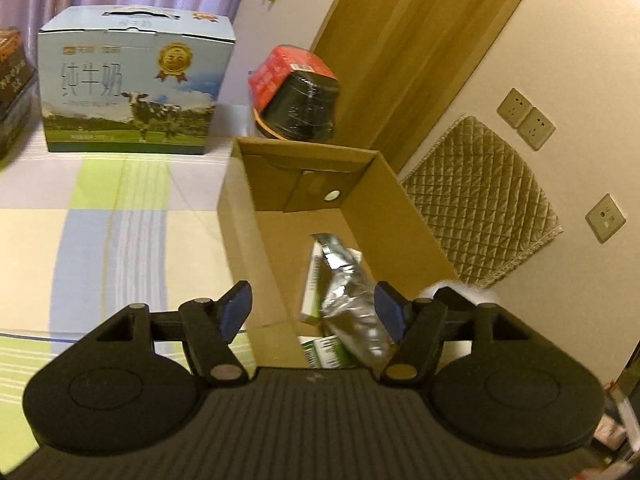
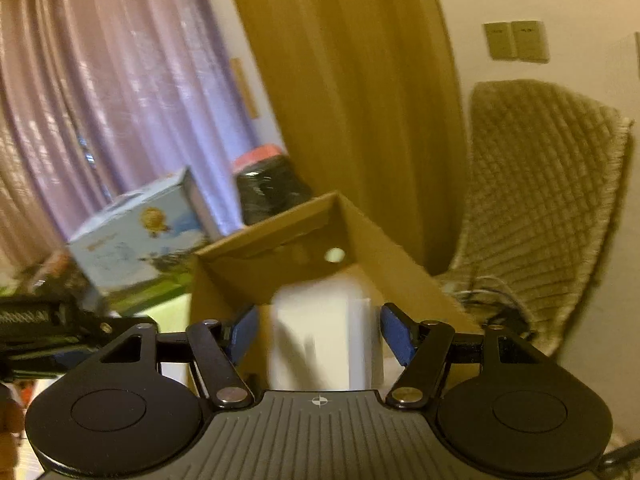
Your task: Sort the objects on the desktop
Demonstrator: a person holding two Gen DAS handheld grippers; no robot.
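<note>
An open cardboard box [image 1: 404, 216] stands on the checked cloth. In it lie a crumpled silver foil pouch [image 1: 348, 292] and green-and-white cartons [image 1: 314, 284]. My left gripper [image 1: 313, 310] hangs open above the box's near end, with nothing between its fingers. In the right wrist view my right gripper [image 2: 320, 334] is spread wide at the near corner of the cardboard box [image 2: 384, 248]. A blurred white object [image 2: 324, 332] sits between its fingers, with a thin gap on the left side. That white object [image 1: 460, 290] also shows past the left gripper's right finger.
A blue milk carton case [image 1: 132, 80] stands at the back left, and a wrapped red-and-black package [image 1: 296, 92] sits behind the box. Right of the box are a quilted cushion [image 1: 480, 200], a wooden door and wall sockets [image 1: 526, 118]. Striped cloth [image 1: 112, 232] lies left of the box.
</note>
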